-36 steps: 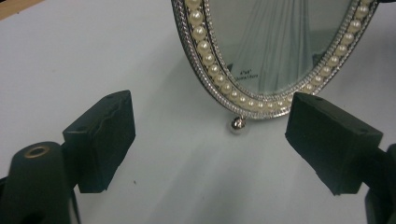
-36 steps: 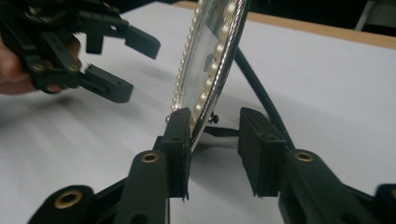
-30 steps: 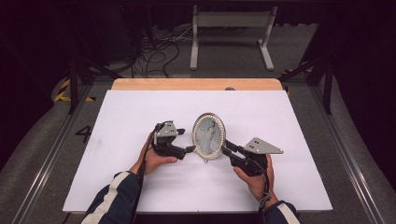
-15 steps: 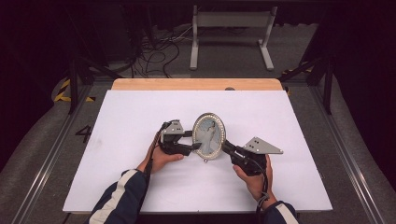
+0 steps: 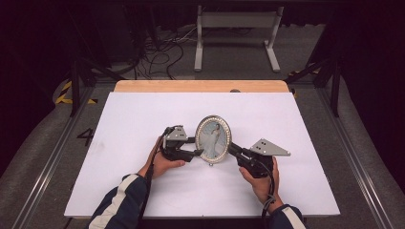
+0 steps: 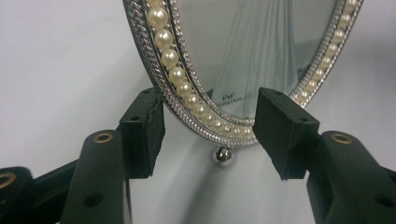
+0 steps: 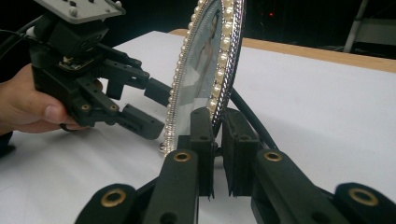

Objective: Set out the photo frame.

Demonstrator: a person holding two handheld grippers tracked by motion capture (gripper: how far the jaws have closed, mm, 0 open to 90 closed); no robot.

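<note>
A white sheet (image 5: 143, 124) covers the table, and a strip of bare wood (image 5: 200, 86) shows along the far edge. The floor (image 5: 38, 152) around it is grey carpet. Metal rails (image 5: 45, 167) run on both sides of the table. Behind it stands a grey metal frame (image 5: 236, 21), with black cables (image 5: 162, 55) lying on the floor beside it. Yellow and black tape (image 5: 64, 93) marks the floor on the left. The back of the room is dark.

This is a lab or recording studio, not a home. A flat white board (image 5: 143, 143) lies on a pale wooden tabletop (image 5: 200, 86) inside a frame of black metal bars (image 5: 75, 81). Loose black cables (image 5: 162, 52) lie on the grey carpet floor (image 5: 38, 143) (marked with yellow-black hazard tape (image 5: 64, 93)). A white metal stand (image 5: 237, 21) is behind, and the surroundings are dark.
</note>
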